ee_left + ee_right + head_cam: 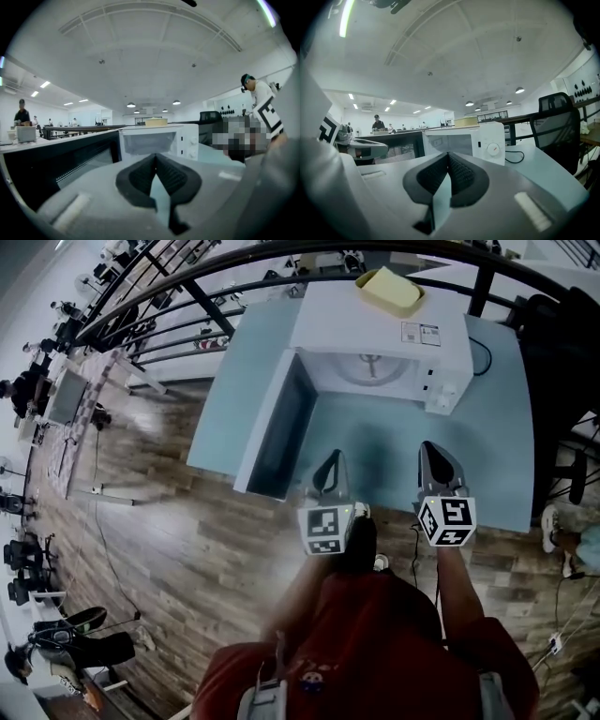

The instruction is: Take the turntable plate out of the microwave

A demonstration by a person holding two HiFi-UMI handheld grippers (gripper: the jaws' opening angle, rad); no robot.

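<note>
Left gripper (329, 465) and right gripper (434, 454) are hovering side by side over the pale blue table's (497, 418) near edge, pointing almost level, jaws together and empty. The clear round glass turntable plate (372, 368) is sitting inside the white box-shaped microwave (375, 329) at the far edge. Its door (270, 423) is standing open leftward. Bare tabletop is lying between.

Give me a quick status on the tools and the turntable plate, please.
Left tool and right tool shut, empty, short of microwave. Plate inside, door open. Nothing in the way.
</note>
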